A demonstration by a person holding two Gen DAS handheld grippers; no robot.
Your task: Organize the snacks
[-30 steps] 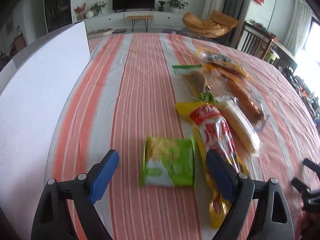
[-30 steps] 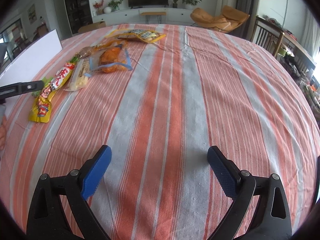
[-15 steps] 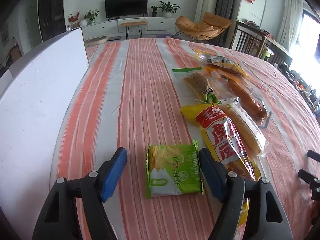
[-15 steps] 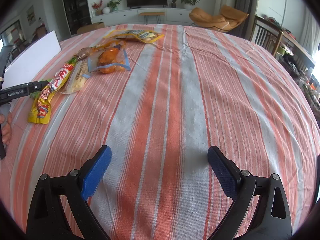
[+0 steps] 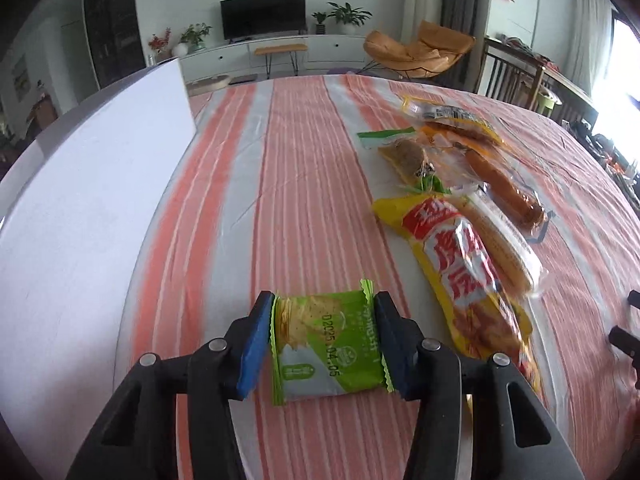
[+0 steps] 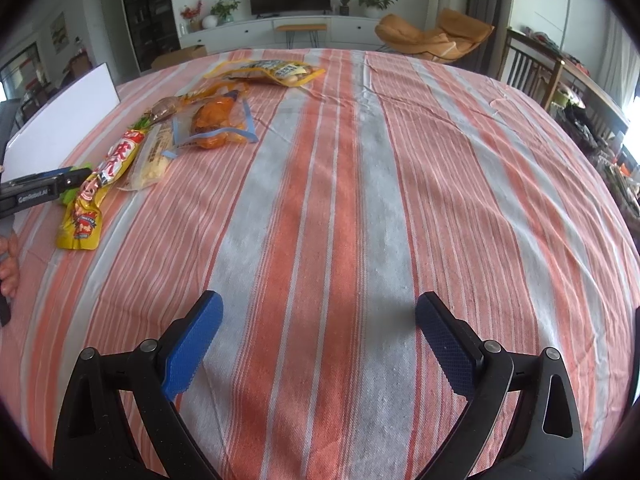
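On the striped orange-and-grey cloth [image 5: 304, 184] we have our left gripper [image 5: 322, 340] clamped on one flat green cracker packet [image 5: 326, 350], crinkly foil with zigzag ends, blue pads touching both sides. Just right of it lies one long glossy yellow-red pouch [image 5: 460, 268], beside one clear-wrapped pale stick [image 5: 504, 248]. One white board [image 5: 80, 216] stands left. Our right gripper [image 6: 318, 350] hangs wide open over bare cloth, holding nothing.

Your left gripper [image 5: 322, 344] pinches the green cracker packet [image 5: 326, 350] by both side edges on the striped tablecloth [image 5: 304, 184]; the yellow-red snack bag [image 5: 460, 272] lies just right.
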